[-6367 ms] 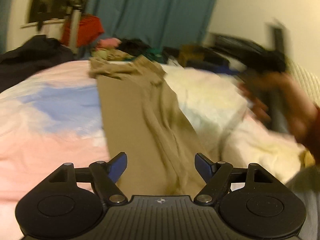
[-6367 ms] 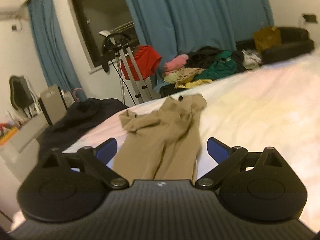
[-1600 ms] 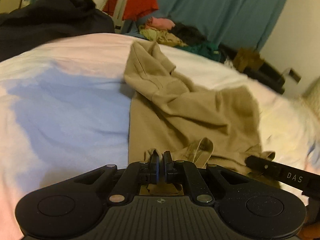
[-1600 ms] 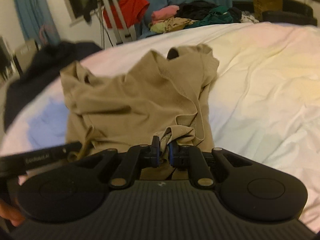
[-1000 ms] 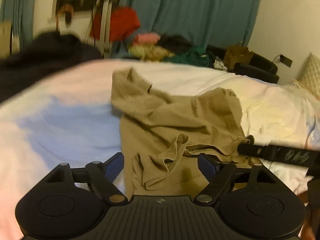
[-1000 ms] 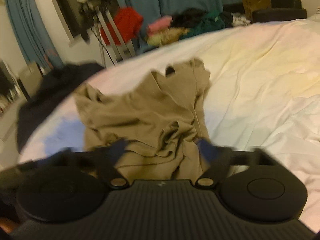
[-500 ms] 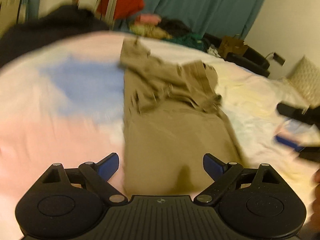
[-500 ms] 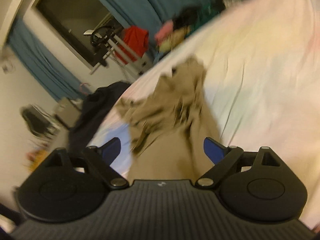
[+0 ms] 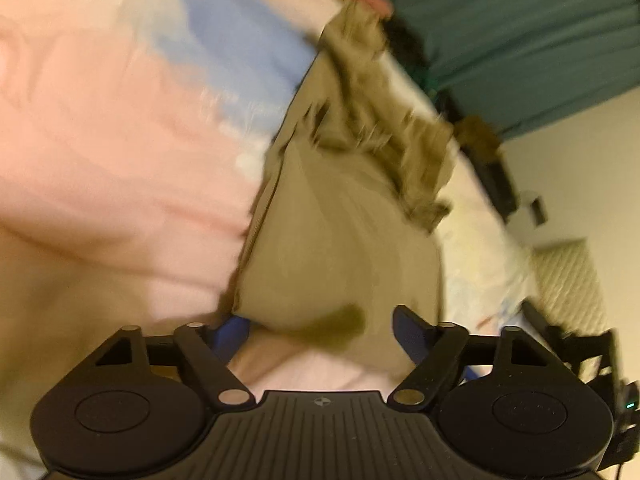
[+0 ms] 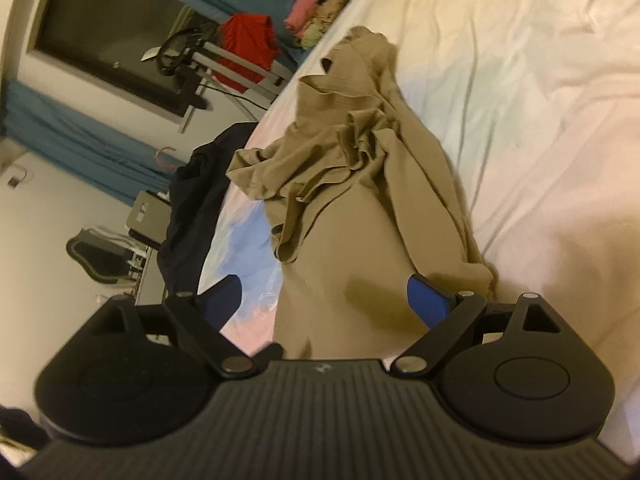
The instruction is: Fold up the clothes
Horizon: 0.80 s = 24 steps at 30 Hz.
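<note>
A khaki garment lies lengthwise on the bed, its far end folded back and bunched on top. My left gripper hovers at the garment's near folded edge, blurred. Its jaws are closing, and the cloth edge lies between the blue pads without being pinched. In the right wrist view the same khaki garment runs away from me over the pale bed sheet. My right gripper is open, astride the near part of the cloth, with its pads apart from the cloth.
A dark garment is heaped at the bed's left edge. Beyond the bed are a pile of clothes, a red garment on a stand and teal curtains. A pillow lies at the right.
Both grippers, earlier shut on the garment's end, let it go on top of the cloth and opened. They then drew back to its near edge and rolled, so both views tilt.
</note>
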Motion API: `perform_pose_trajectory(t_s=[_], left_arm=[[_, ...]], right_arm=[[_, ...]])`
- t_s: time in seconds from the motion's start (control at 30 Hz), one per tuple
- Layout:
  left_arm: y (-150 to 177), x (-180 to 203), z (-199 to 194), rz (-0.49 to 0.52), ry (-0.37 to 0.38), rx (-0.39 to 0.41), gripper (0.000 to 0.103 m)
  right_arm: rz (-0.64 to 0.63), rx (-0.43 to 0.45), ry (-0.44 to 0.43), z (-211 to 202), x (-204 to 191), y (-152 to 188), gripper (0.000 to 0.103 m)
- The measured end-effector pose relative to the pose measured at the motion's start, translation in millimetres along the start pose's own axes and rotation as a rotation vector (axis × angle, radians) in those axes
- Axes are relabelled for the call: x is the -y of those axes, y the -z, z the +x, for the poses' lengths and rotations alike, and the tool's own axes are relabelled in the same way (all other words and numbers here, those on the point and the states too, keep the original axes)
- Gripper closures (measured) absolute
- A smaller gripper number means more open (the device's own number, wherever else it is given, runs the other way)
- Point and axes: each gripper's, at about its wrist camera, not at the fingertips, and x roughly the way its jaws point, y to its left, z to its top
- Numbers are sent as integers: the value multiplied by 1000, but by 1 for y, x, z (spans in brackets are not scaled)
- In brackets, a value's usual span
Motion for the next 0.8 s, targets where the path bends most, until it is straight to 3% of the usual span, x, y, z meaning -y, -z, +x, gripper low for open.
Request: perform_pose_trajectory(t_s=[0.13,0.23,0.33,0.4,0.43,0.5,0.53,0.57,0.67,0.8], left_arm=[[-1,3,-6,-9,74,67,31],[-1,0,4,-37,22,26,32],[-2,-3,13,-59,-16,13,40],[-2,0,13,-44,-24,49,50],[-2,6,11,-6,-31,79,61],[1,17,8,74,-34,126,72],[2,19,7,89,-29,138,86],[2,21,7,99,-30,145,93],[3,20,0,92,-15,181,95],[0,12,-16,36,59,252,95]], right_arm=[[41,2,14,1,8,-1,12],[95,4,3,2,14,-2,12],[132,-16,-31,1,16,0,11],[145,-25,-64,1,14,3,10],[152,-27,-84,0,13,6,10],[171,-46,-125,6,12,16,9],[183,-64,-149,11,11,22,9],[214,-93,-177,18,12,28,9],[316,-163,-230,38,18,43,10],[365,-91,-178,38,30,44,10]])
